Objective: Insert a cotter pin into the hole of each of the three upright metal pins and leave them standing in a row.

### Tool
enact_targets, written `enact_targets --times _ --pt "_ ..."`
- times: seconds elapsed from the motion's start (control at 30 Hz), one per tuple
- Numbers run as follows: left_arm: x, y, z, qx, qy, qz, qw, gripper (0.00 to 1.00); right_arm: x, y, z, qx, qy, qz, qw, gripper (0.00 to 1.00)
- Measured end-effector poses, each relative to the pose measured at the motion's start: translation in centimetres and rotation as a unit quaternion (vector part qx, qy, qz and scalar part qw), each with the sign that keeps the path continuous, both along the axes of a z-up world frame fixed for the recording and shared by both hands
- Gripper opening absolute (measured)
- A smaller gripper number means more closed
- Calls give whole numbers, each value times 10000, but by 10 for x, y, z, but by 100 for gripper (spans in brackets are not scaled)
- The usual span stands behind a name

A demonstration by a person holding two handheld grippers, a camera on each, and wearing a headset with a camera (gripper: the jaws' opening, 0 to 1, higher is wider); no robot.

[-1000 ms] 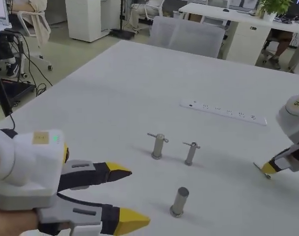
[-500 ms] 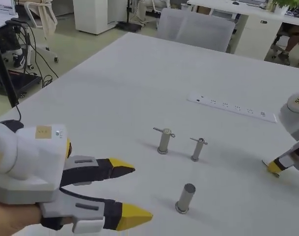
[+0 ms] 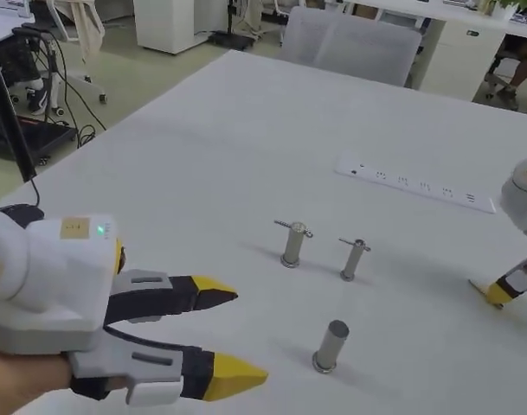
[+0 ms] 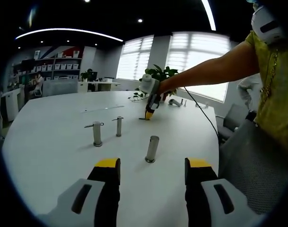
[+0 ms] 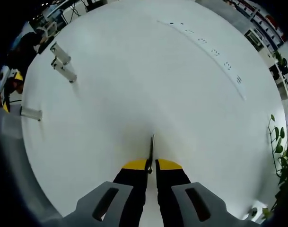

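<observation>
Three upright metal pins stand on the white table. The far left pin and the far right pin each carry a cotter pin through the top. The near pin has none. My left gripper is open at the lower left, its yellow tips short of the near pin. My right gripper sits low at the right edge, tips on the table, shut on a thin cotter pin that pokes out ahead of its tips.
A white power strip lies across the table beyond the pins. Grey chairs and desks stand past the far edge. A person's arm in a yellow sleeve reaches over the table in the left gripper view.
The head camera has shifted, so the pins sit slightly right in the picture. Both grippers keep about the same places; the right one stays low at the table.
</observation>
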State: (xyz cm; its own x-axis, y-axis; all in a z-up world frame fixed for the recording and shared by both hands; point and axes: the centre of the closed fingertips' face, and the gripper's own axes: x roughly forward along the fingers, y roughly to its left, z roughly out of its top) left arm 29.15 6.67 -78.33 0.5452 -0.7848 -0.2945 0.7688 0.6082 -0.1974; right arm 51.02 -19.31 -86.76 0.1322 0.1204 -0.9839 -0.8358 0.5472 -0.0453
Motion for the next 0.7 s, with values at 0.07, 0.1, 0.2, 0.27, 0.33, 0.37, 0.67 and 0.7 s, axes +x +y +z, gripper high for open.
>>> enact_targets --times 0.07,0.1,0.2,0.27,0.33,0.37,0.67,0.7 --pt "0 -2 1 -17 -6 -19 10000 54 0 0 0 -38 18 43 10000 9" --pt "0 -3 1 -17 -8 -26 10000 54 0 -1 0 -55 30 64 10000 9" --pt "0 -4 0 -17 2 -31 10000 54 1 -1 -1 -103 44 72 9999 9" --pt "0 -4 0 -10 11 -29 10000 53 0 -1 -1 -216 59 143 9996 8" --pt "-1 -4 0 -4 21 -30 10000 53 1 -1 -2 -335 90 197 9992 8" --pt "-1 -4 -1 18 24 -27 10000 53 0 -2 -1 -410 99 280 9987 8" --pt "-3 -8 1 19 40 -29 10000 53 0 -4 -1 -663 55 476 9966 3" --pt "-3 -8 1 23 26 -29 10000 53 -1 -4 -1 -695 31 482 9964 2"
